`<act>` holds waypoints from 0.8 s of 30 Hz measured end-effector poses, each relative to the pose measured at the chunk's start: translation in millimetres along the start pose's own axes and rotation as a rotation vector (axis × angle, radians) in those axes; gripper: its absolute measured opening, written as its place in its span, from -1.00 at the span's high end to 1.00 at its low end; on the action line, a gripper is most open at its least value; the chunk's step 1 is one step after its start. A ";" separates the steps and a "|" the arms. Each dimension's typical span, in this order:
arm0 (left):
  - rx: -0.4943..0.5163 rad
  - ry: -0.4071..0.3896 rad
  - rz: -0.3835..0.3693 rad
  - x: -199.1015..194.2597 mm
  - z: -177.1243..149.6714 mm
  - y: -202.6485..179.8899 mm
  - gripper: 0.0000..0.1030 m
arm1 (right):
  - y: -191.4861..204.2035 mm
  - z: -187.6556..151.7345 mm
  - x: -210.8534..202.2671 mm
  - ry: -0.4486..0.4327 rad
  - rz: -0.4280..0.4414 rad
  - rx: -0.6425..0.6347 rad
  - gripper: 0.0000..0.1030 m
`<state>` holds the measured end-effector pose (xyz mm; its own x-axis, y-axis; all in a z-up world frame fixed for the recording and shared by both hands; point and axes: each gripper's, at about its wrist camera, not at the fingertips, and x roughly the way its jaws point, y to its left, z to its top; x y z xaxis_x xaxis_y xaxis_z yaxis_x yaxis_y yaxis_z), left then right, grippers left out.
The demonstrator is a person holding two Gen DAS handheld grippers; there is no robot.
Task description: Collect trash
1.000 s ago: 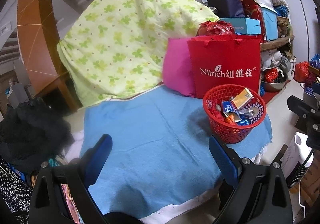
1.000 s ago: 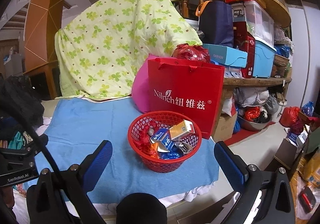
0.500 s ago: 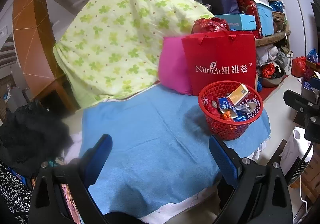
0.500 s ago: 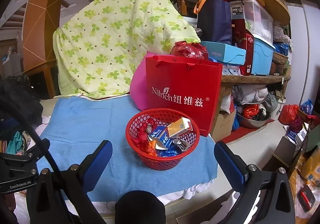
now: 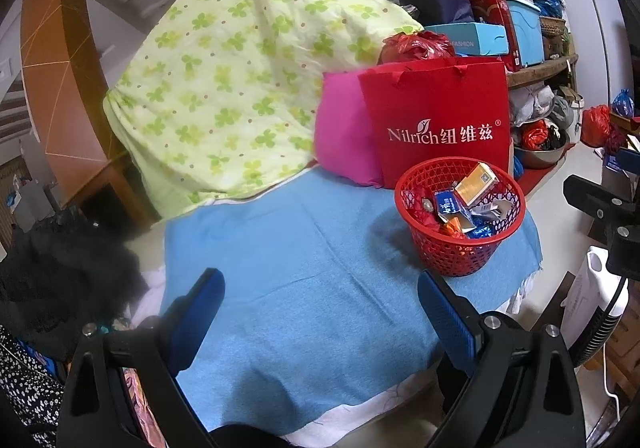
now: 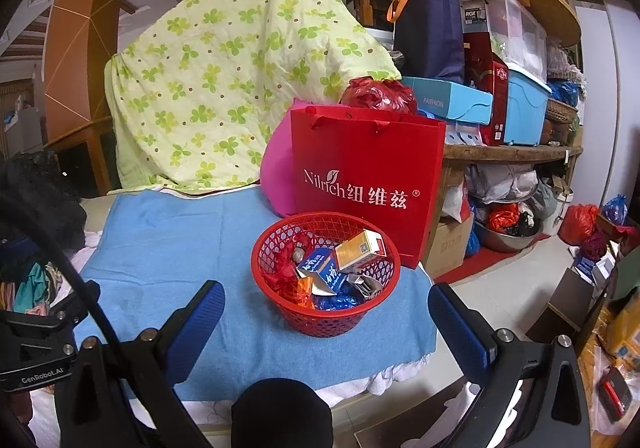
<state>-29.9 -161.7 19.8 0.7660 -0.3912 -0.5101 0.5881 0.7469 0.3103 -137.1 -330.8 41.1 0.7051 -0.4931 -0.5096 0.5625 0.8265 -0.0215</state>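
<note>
Both tongs are spread wide with nothing between the fingers. Ahead of the right gripper [image 6: 326, 312], the red basket [image 6: 326, 318] sits on the blue cloth [image 6: 168, 244], holding wrappers and a gold carton [image 6: 358, 250]. It lies ahead and right of the left gripper [image 5: 320, 300]. Behind it stands a red bag [image 6: 366, 171] reading "Nilrich"; a blue box [image 6: 446, 103] beyond says "FASHION"

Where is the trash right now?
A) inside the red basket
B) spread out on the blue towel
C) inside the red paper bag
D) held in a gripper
A: the wrappers and small boxes sit piled inside the red basket, which stands on the blue towel.
</note>
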 end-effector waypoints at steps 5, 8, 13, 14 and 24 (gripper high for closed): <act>0.007 -0.001 -0.001 -0.4 -0.8 -0.7 -0.88 | -0.5 -0.3 1.8 0.006 0.002 0.002 -1.00; 0.009 0.000 0.000 -0.3 -0.8 -1.7 -0.88 | -2.5 -1.0 3.0 0.011 0.004 0.005 -1.00; 0.013 0.001 -0.003 0.2 -2.2 -1.8 -0.88 | -4.0 -2.5 5.4 0.013 -0.002 0.007 -1.00; 0.014 0.002 -0.005 0.4 -3.1 -1.8 -0.88 | -4.7 -3.0 6.0 0.015 -0.001 0.009 -1.00; 0.028 0.006 -0.015 2.5 -9.3 0.2 -0.88 | -6.0 -3.9 7.4 0.027 0.003 0.011 -1.00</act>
<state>-30.3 -157.5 11.1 0.7556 -0.3988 -0.5197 0.6065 0.7257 0.3249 -137.0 -338.3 34.1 0.6952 -0.4831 -0.5323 0.5654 0.8248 -0.0102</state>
